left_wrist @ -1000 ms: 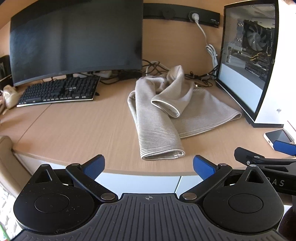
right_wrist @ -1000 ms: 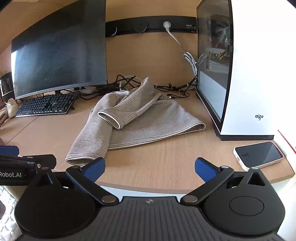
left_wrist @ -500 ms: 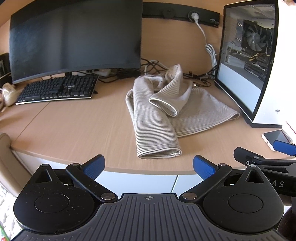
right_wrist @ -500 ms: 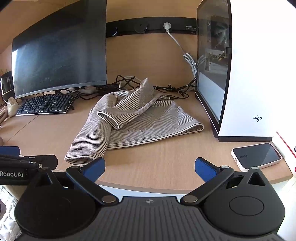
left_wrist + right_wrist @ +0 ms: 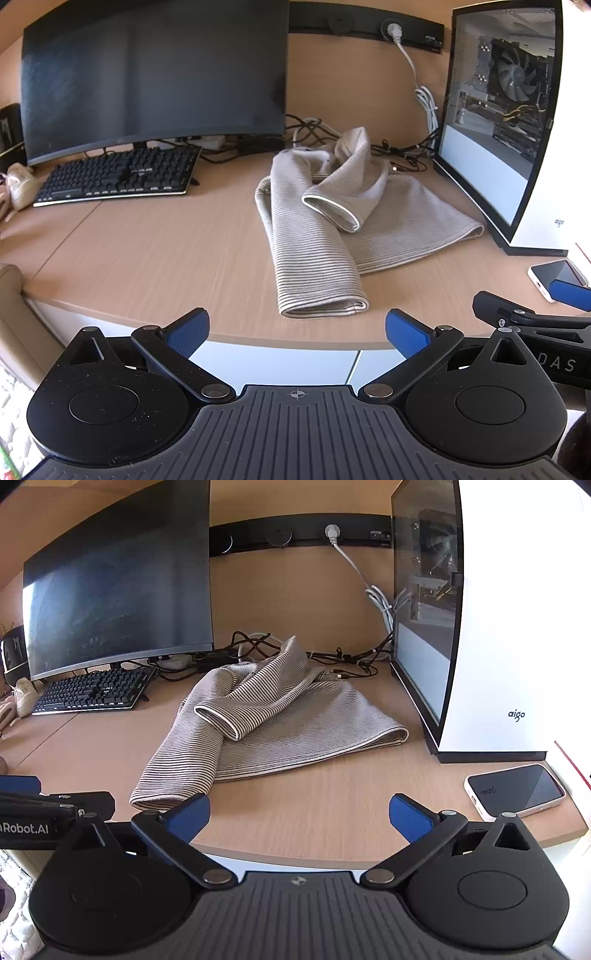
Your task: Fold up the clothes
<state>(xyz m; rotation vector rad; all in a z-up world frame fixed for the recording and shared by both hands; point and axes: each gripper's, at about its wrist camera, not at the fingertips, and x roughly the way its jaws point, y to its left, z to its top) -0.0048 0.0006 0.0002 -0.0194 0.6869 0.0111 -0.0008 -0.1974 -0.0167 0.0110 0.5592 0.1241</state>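
Lying rumpled on the desk ahead of both tools, the striped sweater is waiting; left gripper and right gripper are hovering, fingers spread, holding nothing.

Desk: wide bare wood on the left front, between keyboard and desk edge; easy passage there. Striped garment lies mid-desk, one sleeve running toward the front edge. Bare strip of desk in front of it, narrower on the right. Right side hemmed in: white PC case stands just beside the garment's hem, phone lies flat near the front corner. Behind the garment, a tangle of cables against the back wall. Monitor blocks the rear left, overhanging the keyboard.
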